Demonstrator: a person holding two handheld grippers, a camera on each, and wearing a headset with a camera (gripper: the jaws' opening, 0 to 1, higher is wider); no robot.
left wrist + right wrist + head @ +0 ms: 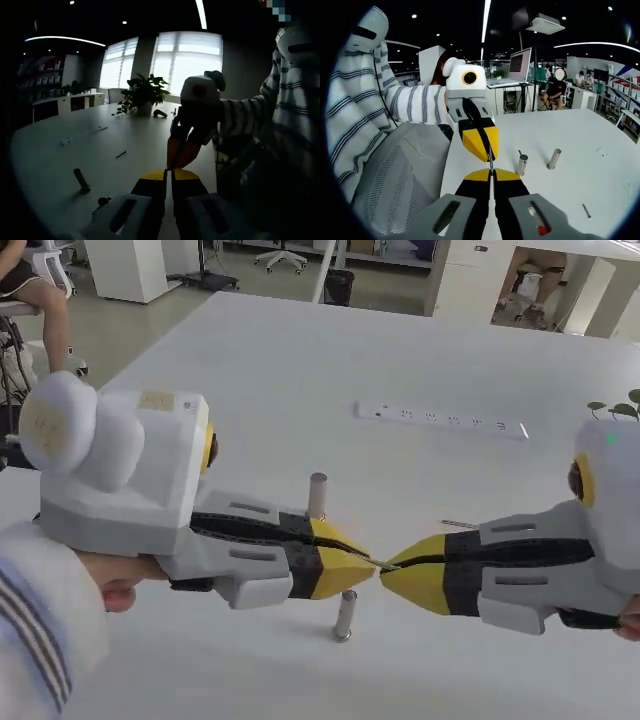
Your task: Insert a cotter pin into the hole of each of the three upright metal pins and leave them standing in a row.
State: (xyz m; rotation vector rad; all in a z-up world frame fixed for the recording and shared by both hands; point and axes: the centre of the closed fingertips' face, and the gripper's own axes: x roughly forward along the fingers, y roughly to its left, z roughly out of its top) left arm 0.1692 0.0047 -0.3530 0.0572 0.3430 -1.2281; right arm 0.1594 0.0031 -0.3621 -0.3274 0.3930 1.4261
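My left gripper and right gripper meet tip to tip above the white table. Both are shut on the same thin cotter pin, which bridges the small gap between them. In the right gripper view the cotter pin runs from my own jaws up into the left gripper's yellow tips. One metal pin stands upright just behind the tips. Another metal pin stands just in front of them. The nearer metal pin seems to have something thin sticking out at its top.
A loose cotter pin lies on the table behind the right gripper. A white power strip lies further back. A potted plant stands at the table's far end, and a seated person's legs are at the far left.
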